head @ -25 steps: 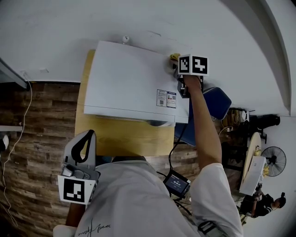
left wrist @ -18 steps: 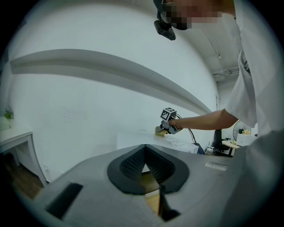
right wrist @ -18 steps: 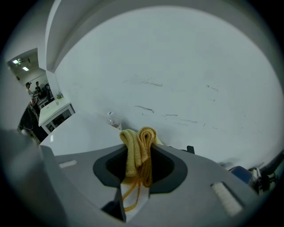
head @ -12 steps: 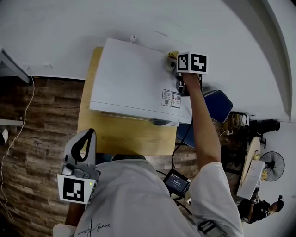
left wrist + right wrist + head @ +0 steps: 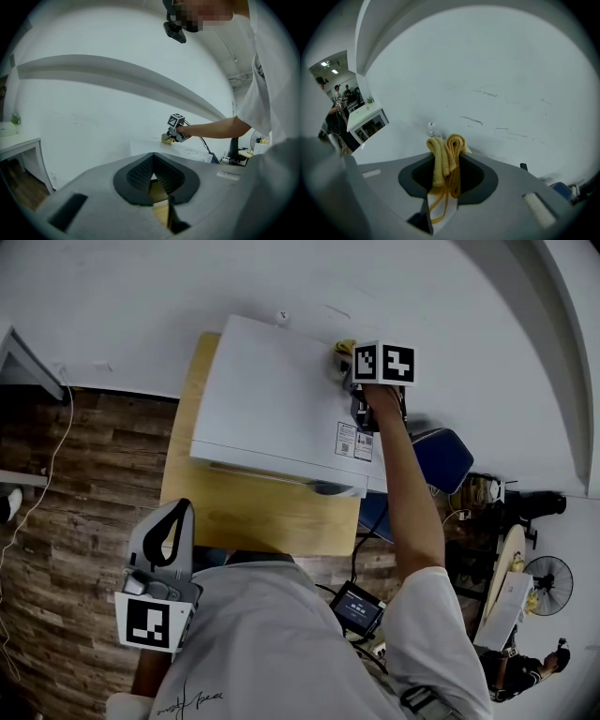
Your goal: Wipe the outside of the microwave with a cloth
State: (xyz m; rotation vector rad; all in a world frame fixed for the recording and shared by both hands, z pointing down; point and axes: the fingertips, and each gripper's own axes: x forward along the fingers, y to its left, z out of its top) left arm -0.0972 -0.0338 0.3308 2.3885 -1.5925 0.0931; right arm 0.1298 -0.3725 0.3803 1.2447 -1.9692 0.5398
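Barely shifted, right gripper (image 5: 350,371) stays clamped on yellow cloth (image 5: 442,157) at microwave's (image 5: 272,409) rear top edge. Left gripper (image 5: 165,554) is closed and empty. Risk: cloth could snag against wall (image 5: 281,277) and pull free.

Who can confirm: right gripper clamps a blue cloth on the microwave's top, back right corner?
Not quite: the cloth is yellow, not blue, as the right gripper view shows. The rest stands: the right gripper clamps it on top of the microwave, back right corner.
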